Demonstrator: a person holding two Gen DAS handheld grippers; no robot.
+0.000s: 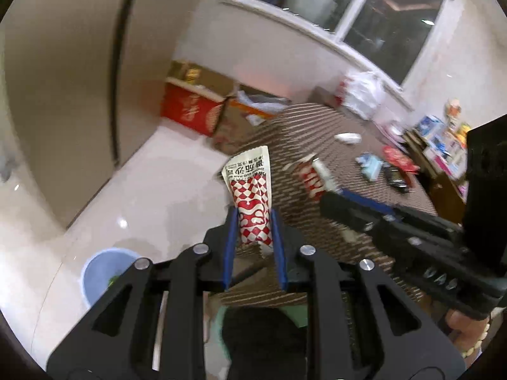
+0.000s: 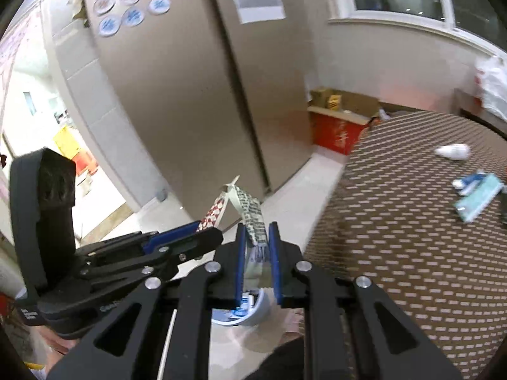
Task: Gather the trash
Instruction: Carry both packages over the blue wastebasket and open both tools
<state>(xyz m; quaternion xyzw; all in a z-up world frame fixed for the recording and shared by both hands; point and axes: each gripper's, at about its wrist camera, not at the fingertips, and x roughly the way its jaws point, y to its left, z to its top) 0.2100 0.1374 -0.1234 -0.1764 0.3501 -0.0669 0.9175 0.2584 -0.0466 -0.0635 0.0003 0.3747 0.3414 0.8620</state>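
Observation:
My left gripper (image 1: pixel 253 218) is shut on a red-and-white checkered snack wrapper (image 1: pixel 252 196), held upright above the table's edge. My right gripper (image 2: pixel 257 231) is shut on a second, white printed wrapper (image 2: pixel 253 215); in the left wrist view it (image 1: pixel 329 190) holds this red-and-white wrapper (image 1: pixel 312 177) over the table. The left gripper (image 2: pixel 209 221) with its checkered wrapper (image 2: pixel 215 210) shows to the left in the right wrist view. A light blue trash bin (image 1: pixel 101 269) stands on the floor at lower left; a bin (image 2: pixel 253 310) also shows under my right gripper.
A round table with a brown patterned cloth (image 2: pixel 412 237) carries a white crumpled scrap (image 2: pixel 453 152), blue-green packets (image 2: pixel 478 193) and red packaging (image 1: pixel 399 158). Cardboard and red boxes (image 1: pixel 193 107) stand by the wall. A beige fridge (image 2: pixel 190 79) is at left.

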